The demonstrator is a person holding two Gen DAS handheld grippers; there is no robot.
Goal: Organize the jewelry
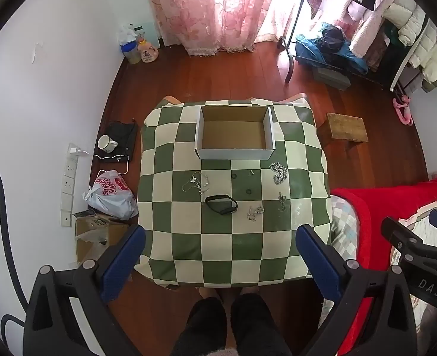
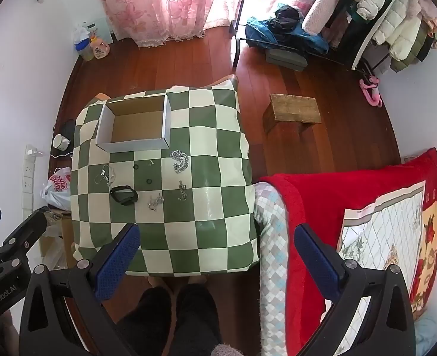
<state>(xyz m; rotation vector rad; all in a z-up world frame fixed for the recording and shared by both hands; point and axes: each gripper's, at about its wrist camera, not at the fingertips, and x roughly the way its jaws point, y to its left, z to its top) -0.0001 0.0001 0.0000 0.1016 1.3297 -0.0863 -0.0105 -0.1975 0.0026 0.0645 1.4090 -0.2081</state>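
Observation:
An empty cardboard box (image 1: 234,132) (image 2: 135,126) sits at the far side of the green-and-cream checked table (image 1: 188,243) (image 2: 188,237). In front of it lies jewelry: a thick silver chain (image 1: 278,173) (image 2: 180,160), a thin necklace (image 1: 196,182) (image 2: 105,175), a black band (image 1: 221,204) (image 2: 123,194), small silver pieces (image 1: 254,213) (image 2: 156,201) and two small black rings (image 1: 248,192) (image 2: 149,181). My left gripper (image 1: 220,237) is open and empty, high above the table's near edge. My right gripper (image 2: 217,235) is open and empty, above the table's near right corner.
A red blanket on a bed (image 1: 396,201) (image 2: 337,195) is right of the table. A small wooden stool (image 1: 344,127) (image 2: 294,111) stands on the floor beyond. A plastic bag (image 1: 111,192), a mug (image 1: 107,143) and a carton (image 1: 96,234) lie left of the table. The person's legs (image 1: 227,320) are below.

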